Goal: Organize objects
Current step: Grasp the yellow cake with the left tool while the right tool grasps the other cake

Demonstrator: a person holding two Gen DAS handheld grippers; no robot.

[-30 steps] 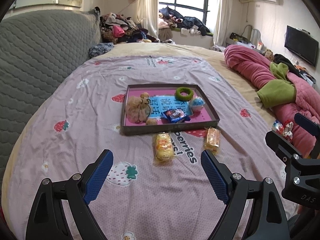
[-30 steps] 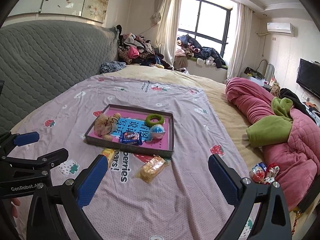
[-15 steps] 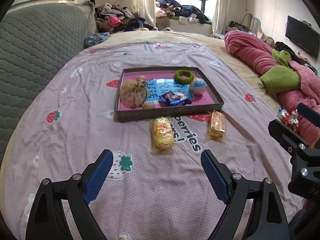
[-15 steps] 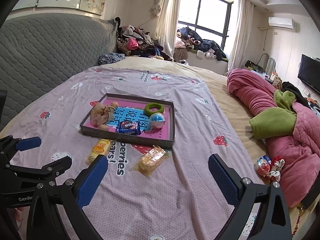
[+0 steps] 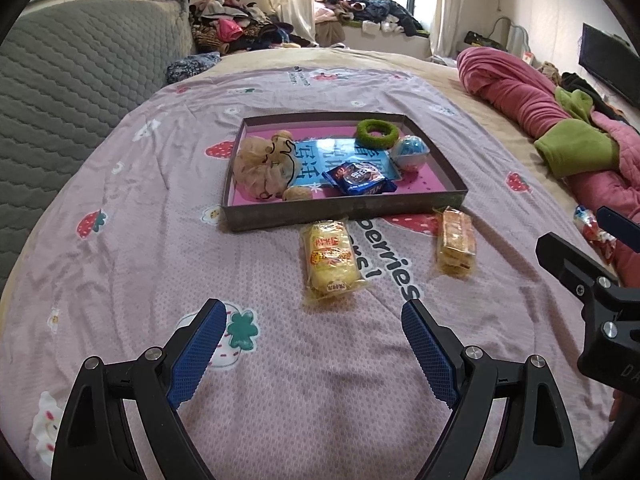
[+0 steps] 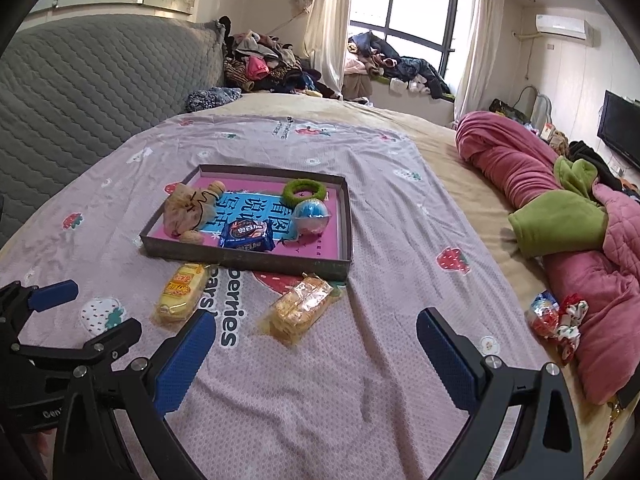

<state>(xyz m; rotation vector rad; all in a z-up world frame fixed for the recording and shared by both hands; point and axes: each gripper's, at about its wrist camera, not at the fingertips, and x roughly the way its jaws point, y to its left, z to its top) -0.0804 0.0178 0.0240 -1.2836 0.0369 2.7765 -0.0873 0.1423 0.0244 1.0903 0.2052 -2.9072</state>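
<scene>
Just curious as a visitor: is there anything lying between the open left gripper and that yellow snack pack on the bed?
Nothing but bedsheet: in the left wrist view, only printed fabric separates the left gripper from the yellow snack pack.

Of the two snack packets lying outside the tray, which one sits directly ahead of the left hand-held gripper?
The yellow cake packet, centred ahead of the left hand-held gripper; the orange wafer packet lies off to its right.

1. Home bedroom.
2. Bed (image 6: 360,380) under a strawberry-print sheet, grey quilted headboard (image 6: 100,76) at left.
3. Rolled pink quilt (image 6: 532,176) on the bed's right side.
4. Clothes heap (image 6: 264,64) by a curtained window (image 6: 416,12).
5. Wall air conditioner (image 6: 562,28), wall TV (image 6: 622,124).
</scene>
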